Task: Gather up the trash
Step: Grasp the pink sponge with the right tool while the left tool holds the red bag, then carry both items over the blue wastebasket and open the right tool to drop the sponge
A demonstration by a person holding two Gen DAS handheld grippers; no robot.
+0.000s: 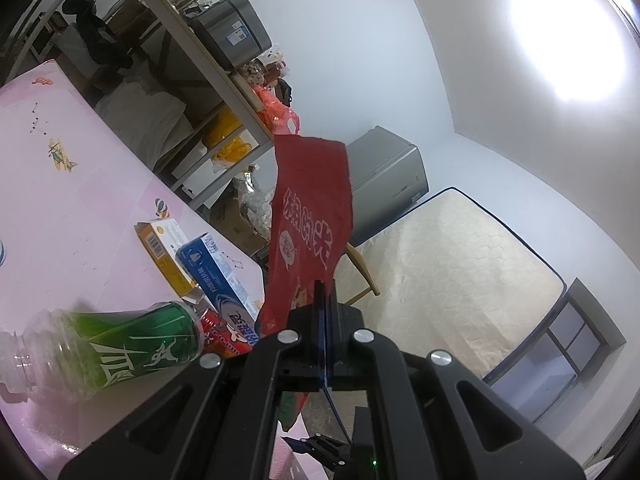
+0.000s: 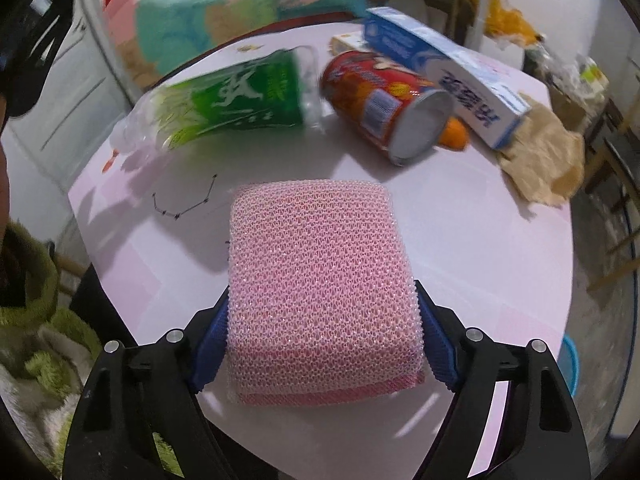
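My left gripper [image 1: 323, 304] is shut on the edge of a red plastic bag [image 1: 310, 216] with white characters, which stands up past the table's corner. In the right wrist view a pink mesh sponge [image 2: 316, 256] sits between the blue pads [image 2: 212, 340] of my right gripper [image 2: 322, 320], and both pads touch its sides just above the pink tabletop [image 2: 480, 248]. Beyond it lie a green-labelled clear bottle [image 2: 236, 92], a red can [image 2: 380, 96], a blue-and-white carton [image 2: 440, 68] and crumpled brown paper [image 2: 548, 160].
The bottle [image 1: 132, 344], red can [image 1: 216, 330], blue carton [image 1: 216, 276] and a yellow box [image 1: 164, 248] crowd the table's corner by the bag. A small orange thing [image 2: 454, 132] lies behind the can. Shelves [image 1: 208, 80], a grey fridge [image 1: 384, 184] and a mattress [image 1: 452, 280] stand beyond.
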